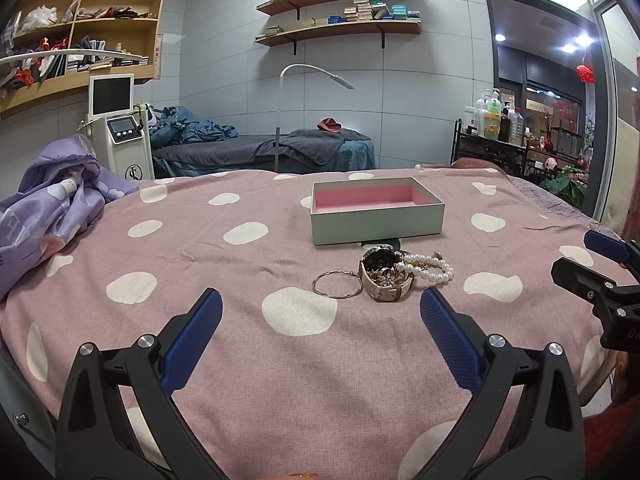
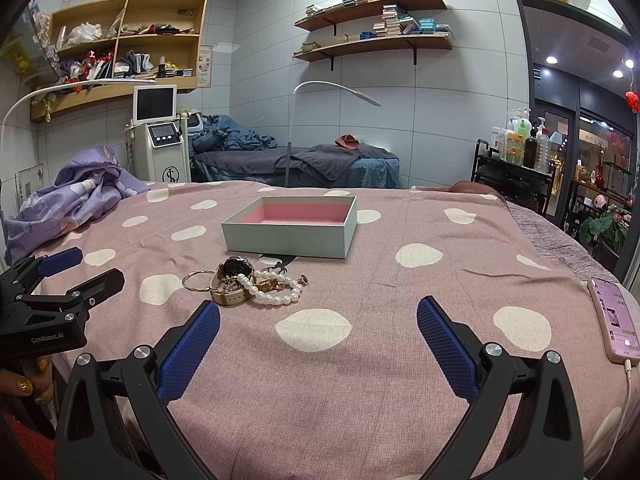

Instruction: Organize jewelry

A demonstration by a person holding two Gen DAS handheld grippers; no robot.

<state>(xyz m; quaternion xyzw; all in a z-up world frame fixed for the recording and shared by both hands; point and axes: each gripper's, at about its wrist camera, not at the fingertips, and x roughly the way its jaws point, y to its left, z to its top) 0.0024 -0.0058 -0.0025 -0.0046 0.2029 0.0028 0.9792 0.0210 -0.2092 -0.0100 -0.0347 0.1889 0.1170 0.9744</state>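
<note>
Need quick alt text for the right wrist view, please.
A tangled jewelry pile of pearl bracelet, watch and bangle lies before an empty pink-lined box on a spotted bedspread. The right hand-held gripper is open.

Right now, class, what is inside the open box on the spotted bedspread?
The open box shows only its pink lining; no jewelry is visible inside. Its near wall hides part of the floor. The pearl bracelet, watch and thin bangle lie on the bedspread in front.

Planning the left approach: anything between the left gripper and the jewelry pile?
Nothing: in the left wrist view only bare polka-dot bedspread lies between the open left gripper and the jewelry pile.
</note>
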